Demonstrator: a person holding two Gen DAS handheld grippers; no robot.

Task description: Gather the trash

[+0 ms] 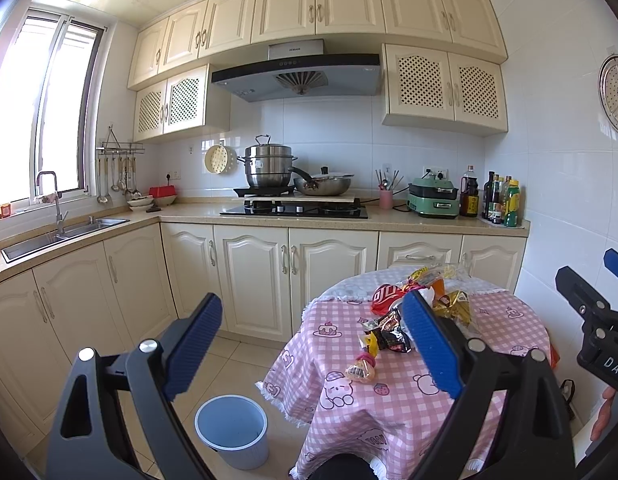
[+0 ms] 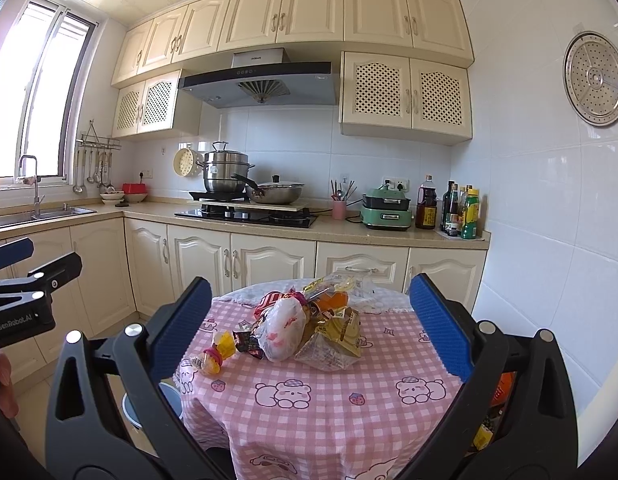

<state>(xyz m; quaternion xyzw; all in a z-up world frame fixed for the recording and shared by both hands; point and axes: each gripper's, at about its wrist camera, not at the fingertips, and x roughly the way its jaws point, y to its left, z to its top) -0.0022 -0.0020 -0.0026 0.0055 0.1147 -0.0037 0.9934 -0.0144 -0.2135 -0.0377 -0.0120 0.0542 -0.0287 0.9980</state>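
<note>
A heap of snack wrappers and plastic bags [image 2: 309, 324] lies on a round table with a pink checked cloth [image 2: 309, 408]; the heap also shows in the left wrist view [image 1: 405, 316]. A small pink and yellow wrapper [image 2: 213, 356] lies at the heap's left. A pale blue trash bin [image 1: 231, 430] stands on the floor left of the table. My left gripper [image 1: 309, 340] is open and empty, above the table's left side. My right gripper [image 2: 309, 320] is open and empty, short of the heap.
Cream kitchen cabinets run along the back and left walls. The counter holds a stove [image 2: 245, 216] with pots, a sink [image 1: 61, 236], a green appliance [image 2: 385, 212] and bottles [image 2: 461, 212]. A white tiled wall stands right of the table.
</note>
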